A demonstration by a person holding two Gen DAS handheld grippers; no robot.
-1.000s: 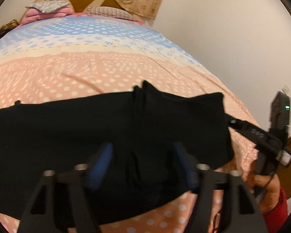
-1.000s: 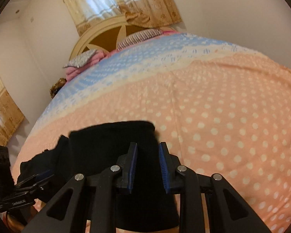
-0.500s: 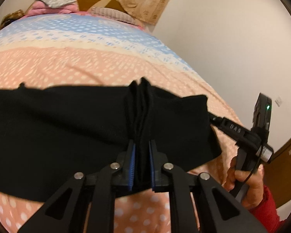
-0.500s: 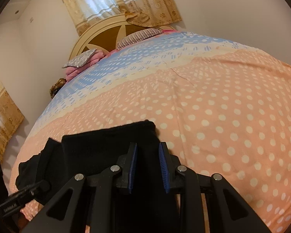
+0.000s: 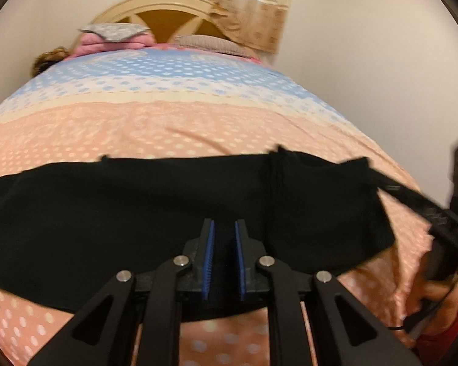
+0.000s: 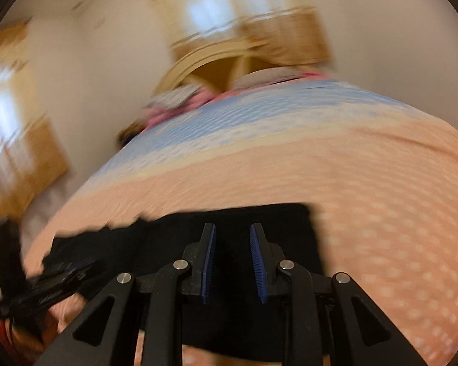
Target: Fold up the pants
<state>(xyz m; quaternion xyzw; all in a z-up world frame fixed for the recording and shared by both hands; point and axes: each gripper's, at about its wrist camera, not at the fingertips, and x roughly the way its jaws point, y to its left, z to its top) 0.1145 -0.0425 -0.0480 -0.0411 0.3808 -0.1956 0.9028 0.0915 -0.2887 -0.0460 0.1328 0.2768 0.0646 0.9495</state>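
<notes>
Black pants (image 5: 137, 213) lie stretched in a wide band across the near part of the bed. My left gripper (image 5: 223, 244) is shut on their near edge, with dark cloth between the blue pads. My right gripper (image 6: 232, 244) holds the cloth of the pants (image 6: 259, 222) near their right end, its pads close together on the fabric. In the left wrist view the right gripper (image 5: 381, 184) meets the pants' far right corner, with a hand (image 5: 436, 302) behind it. The right wrist view is blurred and shows the left gripper (image 6: 61, 274) at the lower left.
The bed's sheet (image 5: 198, 116) is peach with white dots, then cream and blue bands farther off. Pillows (image 5: 116, 33) and a wooden headboard (image 5: 168, 9) stand at the far end. A plain wall (image 5: 366, 61) runs along the right side, with curtains (image 5: 229, 0) behind the headboard.
My left gripper went from wide open to shut on the pants' near edge. Both hands shifted, the right view swung and blurred, and the pants now spread wider across the left view.
</notes>
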